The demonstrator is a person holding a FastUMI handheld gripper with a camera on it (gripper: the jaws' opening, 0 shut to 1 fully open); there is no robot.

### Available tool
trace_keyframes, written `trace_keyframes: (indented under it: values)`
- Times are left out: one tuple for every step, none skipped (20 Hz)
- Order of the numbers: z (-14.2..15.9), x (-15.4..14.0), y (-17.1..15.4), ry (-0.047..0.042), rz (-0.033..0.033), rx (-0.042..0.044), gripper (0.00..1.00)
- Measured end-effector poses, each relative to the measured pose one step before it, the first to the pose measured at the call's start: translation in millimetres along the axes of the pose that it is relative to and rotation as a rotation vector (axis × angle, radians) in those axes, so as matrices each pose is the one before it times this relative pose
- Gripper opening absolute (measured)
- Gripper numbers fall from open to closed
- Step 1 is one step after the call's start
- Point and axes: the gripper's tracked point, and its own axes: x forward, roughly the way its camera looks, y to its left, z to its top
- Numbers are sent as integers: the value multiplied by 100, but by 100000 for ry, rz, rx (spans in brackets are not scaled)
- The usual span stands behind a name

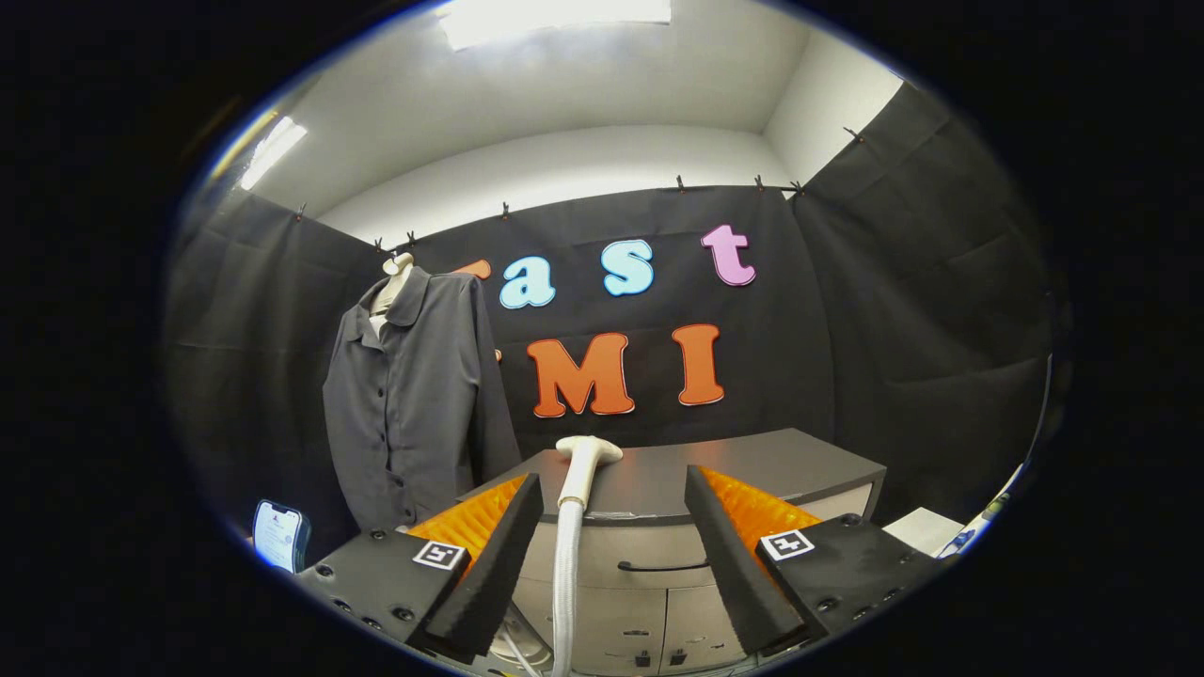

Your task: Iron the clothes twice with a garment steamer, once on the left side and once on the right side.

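Note:
A dark grey button-up shirt (414, 395) hangs on a pale mannequin bust (395, 277) to the left, beyond the fingers. The white garment steamer head (585, 461) stands upright at the front edge of a grey cabinet, its ribbed white hose (565, 583) dropping down between the fingers. My gripper (611, 489) is open, fingers spread wide on either side of the steamer head, which is a little ahead of them and nearer the left finger. Nothing is held.
The grey cabinet (752, 465) with drawers and a dark handle stands just ahead. A phone (279, 534) with a lit screen sits low at the left. White items lie at the lower right beside the cabinet. Black cloth walls surround the booth.

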Motion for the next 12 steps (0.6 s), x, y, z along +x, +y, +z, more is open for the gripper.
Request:
trace_keyframes:
  values:
    - [24,-175,-62,7,32,-89,98]
    - [-133,102,-36,159,84,-7,98]
    - [-26,73,184,64,61,50,98]
    - [64,-72,31,-108,171,-13,98]
    - [83,-64,28,30,39,-192,98]
    - [-76,82,6,6,-35,-243,98]
    - [39,-196,-21,-28,16,-193,98]
    - [33,51,116,4,115,-136,98]
    - [4,36,91,-116,199,-157,98]
    - [13,88,95,-79,188,-150,98]
    - [10,27,109,-127,185,-184,98]
    - [-62,4,-61,-4,60,-213,98]
